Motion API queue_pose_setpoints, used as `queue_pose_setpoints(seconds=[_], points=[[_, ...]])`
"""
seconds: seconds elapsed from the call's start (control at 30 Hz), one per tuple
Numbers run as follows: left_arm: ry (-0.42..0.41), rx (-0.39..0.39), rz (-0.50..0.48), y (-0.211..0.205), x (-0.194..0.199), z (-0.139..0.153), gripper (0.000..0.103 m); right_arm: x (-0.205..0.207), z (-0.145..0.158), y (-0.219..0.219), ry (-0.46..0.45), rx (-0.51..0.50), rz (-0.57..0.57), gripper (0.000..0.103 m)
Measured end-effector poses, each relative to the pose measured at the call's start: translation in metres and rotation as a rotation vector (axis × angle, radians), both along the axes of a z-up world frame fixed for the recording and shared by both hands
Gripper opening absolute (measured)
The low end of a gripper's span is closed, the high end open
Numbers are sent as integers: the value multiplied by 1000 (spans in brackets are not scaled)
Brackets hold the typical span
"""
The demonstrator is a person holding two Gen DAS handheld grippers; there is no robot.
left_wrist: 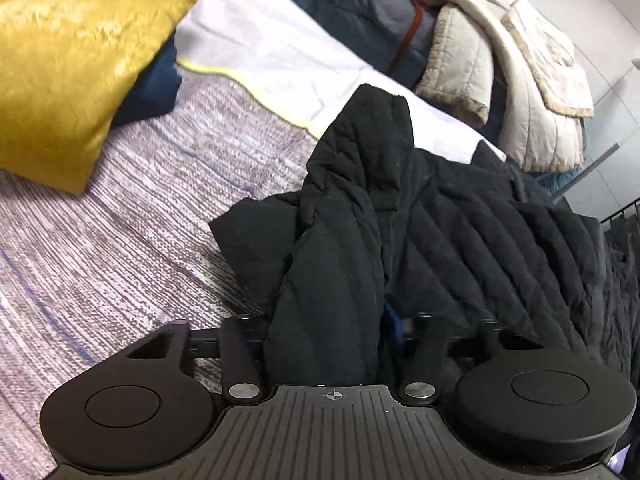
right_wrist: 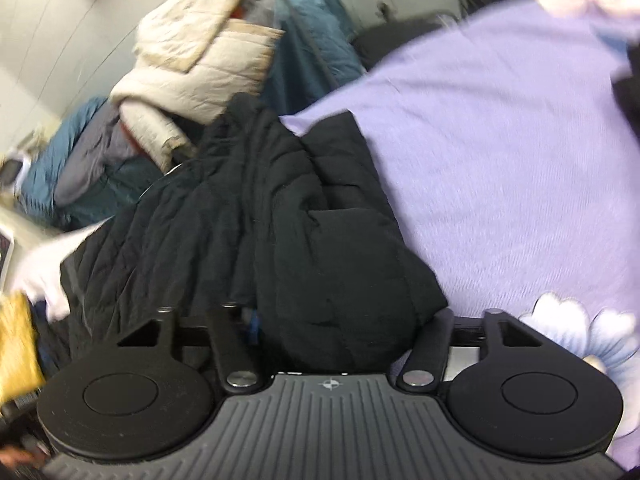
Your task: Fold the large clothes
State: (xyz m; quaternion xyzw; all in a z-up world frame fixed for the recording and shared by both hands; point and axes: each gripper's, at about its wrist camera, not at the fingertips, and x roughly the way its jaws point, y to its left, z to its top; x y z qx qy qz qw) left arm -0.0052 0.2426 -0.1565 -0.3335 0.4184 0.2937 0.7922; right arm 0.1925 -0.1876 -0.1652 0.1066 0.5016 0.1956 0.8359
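No readable txt, labels, brands or nos. anywhere in either view. Only mark: small crosshair sign on the ribbed grey gripper body (left_wrist: 333,395), just behind the fingers, centred betw. them; same crosshair on the other gripper body (right_wrist: 330,384). No lettering w/ it.

Striped bed cover (left_wrist: 120,208), yellow pillow (left_wrist: 68,52), perhaps tiled wall (left_wrist: 600,32).
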Motion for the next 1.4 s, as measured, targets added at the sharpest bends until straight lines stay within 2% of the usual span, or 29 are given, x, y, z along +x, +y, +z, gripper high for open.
queue_pose_setpoints(seconds=[0.07, 0.17, 0.4, 0.53, 0.7, 0.8, 0.87, 0.93, 1.03, 1.17, 1.27, 1.4], points=[[-10, 15, -12, -4, -4, 7, 82, -9, 14, 2, -46, -12, 42, 47], [-45, 19, -26, -10, -10, 19, 74, -17, 32, -2, -67, 21, 60, 40], [-86, 24, -87, -36, -26, 49, 70, -50, 74, -10, -123, 17, 129, 38], [-75, 18, -135, -60, -45, 58, 70, -75, 94, -22, -139, -5, 156, 37], [-32, -19, -145, -86, -69, 40, 69, -107, 93, -50, -73, -22, 139, 37], [-11, 21, -160, -96, -67, 33, 69, -116, 88, -55, -79, -52, 164, 36], [-1, 28, -169, -98, -58, 32, 71, -111, 95, -50, -102, -55, 206, 35], [-18, 3, -165, -99, -50, 34, 71, -102, 111, -39, -159, -78, 281, 33], [-56, -20, -224, -115, -32, 37, 69, -89, 149, -31, -254, -114, 384, 31], [-139, -80, -318, -159, 18, 42, 69, -73, 210, -44, -415, -202, 434, 29], [-189, -50, -476, -212, 77, 55, 69, -72, 249, -81, -494, -280, 385, 29], [-261, -23, -680, -290, 152, 75, 69, -88, 274, -156, -565, -393, 234, 28]])
